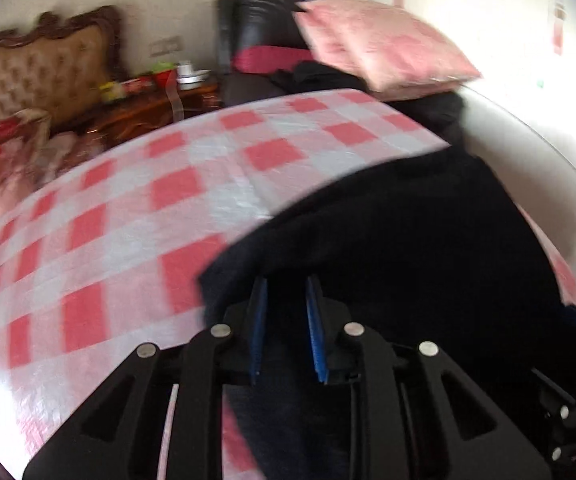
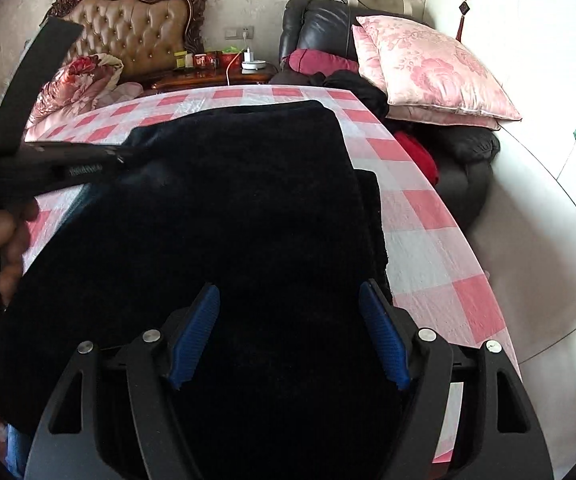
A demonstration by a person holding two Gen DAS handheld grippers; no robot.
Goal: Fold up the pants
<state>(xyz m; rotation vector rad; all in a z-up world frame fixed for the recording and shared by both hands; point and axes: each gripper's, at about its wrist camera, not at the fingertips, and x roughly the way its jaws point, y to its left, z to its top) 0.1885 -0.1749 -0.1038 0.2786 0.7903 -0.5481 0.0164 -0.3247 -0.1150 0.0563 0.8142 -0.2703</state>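
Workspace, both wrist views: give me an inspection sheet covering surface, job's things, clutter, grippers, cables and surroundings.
Surface: table under a red-and-white checked cloth.
Job's things: black pants lying on the cloth, layered, one layer's edge showing along the right side.
Clutter: nothing seen on the cloth besides the pants.
Grippers: right gripper open above the pants, nothing between its pads; left gripper with a narrow gap, over the pants' edge, grip not clear because of blur.
Cables: white cable hanging from the wall plug over the nightstand.
Surroundings: tufted headboard, pink pillows on a black chair, dark clothes heaped beside the table.
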